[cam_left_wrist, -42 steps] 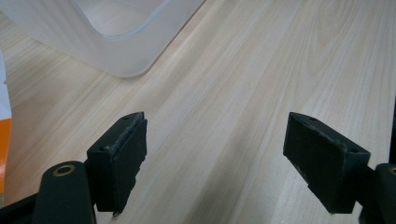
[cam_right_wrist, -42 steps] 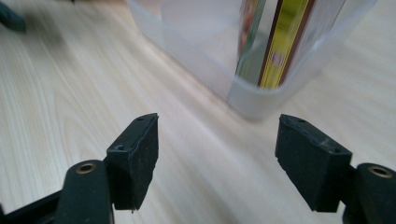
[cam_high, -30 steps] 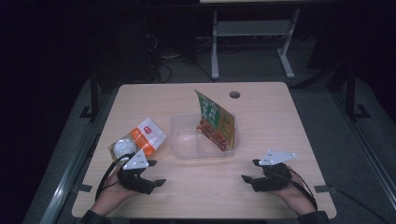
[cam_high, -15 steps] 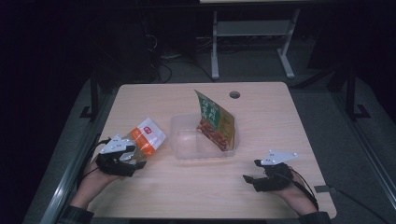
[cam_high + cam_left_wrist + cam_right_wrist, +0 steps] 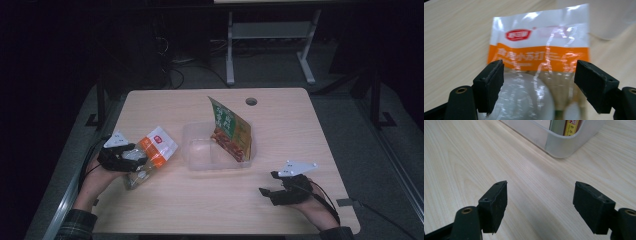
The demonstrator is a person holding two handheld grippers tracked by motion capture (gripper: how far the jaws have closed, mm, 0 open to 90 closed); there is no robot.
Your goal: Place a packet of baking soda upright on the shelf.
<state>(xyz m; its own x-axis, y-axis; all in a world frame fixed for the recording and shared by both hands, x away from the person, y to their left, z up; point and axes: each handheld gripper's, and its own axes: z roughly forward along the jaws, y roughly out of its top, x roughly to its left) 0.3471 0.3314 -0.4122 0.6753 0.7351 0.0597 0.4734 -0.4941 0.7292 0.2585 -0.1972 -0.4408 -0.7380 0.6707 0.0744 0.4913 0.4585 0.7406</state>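
Looking down from the high view: pale woodgrain table (image 5: 165, 105), clear rounded plastic tub (image 5: 202, 155) mid-table with a green-red pouch (image 5: 230, 130) propped inside. Orange-white crinkly snack bag (image 5: 152, 152) lies at near left, my left gripper (image 5: 131, 159) right at it. Left gripper view: glossy film bag (image 5: 541, 55) between spread jaws, not pinched. Right gripper view: my right gripper (image 5: 540, 202) released over bare wood, tub (image 5: 564, 145) corner beyond.

One overhead view, two close jaw-level views
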